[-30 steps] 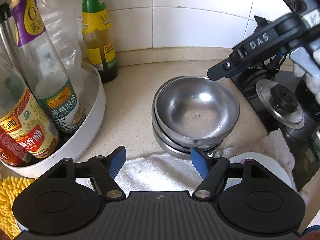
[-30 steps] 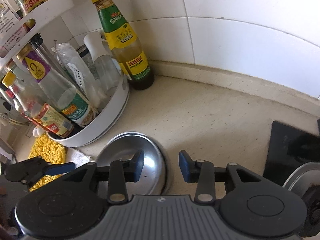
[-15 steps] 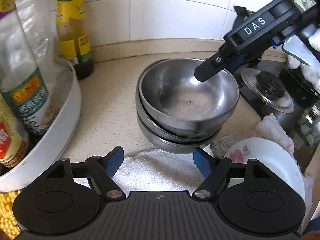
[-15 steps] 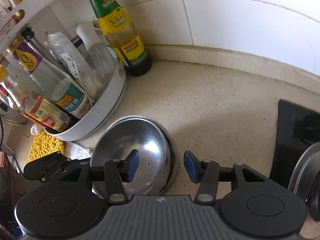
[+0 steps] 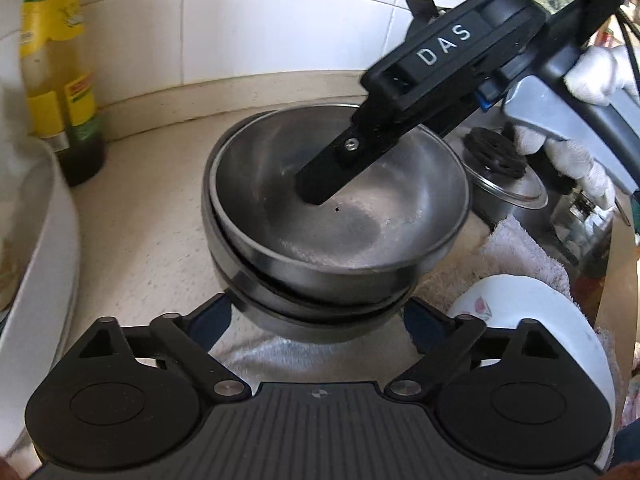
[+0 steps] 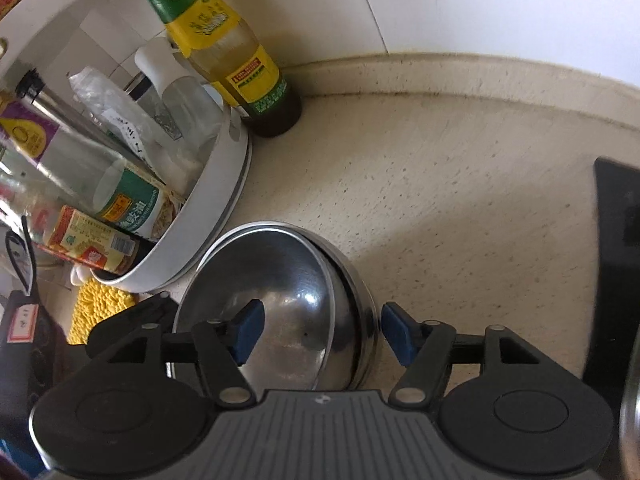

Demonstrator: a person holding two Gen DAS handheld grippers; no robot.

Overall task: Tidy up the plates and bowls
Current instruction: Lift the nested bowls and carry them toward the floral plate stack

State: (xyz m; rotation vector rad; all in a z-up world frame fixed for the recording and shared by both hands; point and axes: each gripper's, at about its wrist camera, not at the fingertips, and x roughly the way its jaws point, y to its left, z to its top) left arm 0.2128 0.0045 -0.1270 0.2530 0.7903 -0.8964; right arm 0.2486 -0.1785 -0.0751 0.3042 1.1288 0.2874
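Note:
A stack of steel bowls point(image 5: 340, 216) sits on the beige counter, partly on a white towel point(image 5: 304, 352); it also shows in the right wrist view point(image 6: 280, 304). My left gripper point(image 5: 316, 320) is open, its blue pads on either side of the stack's near base. My right gripper point(image 6: 318, 334) is open and straddles the far rim of the stack, one finger point(image 5: 332, 176) inside the top bowl, the other outside. A white floral bowl point(image 5: 536, 320) lies on the towel at the right.
A white turntable tray point(image 6: 208, 220) of sauce bottles stands left of the bowls. A yellow-labelled bottle point(image 6: 232, 52) stands by the tiled wall. A pot lid with a black knob point(image 5: 500, 168) and a black stove point(image 6: 616, 248) are at the right. A yellow sponge point(image 6: 96, 308) lies near the tray.
Both grippers have closed in on the bowl stack. The right gripper has lowered from above the rim so one finger is inside the top bowl. The left gripper has moved forward to the base.

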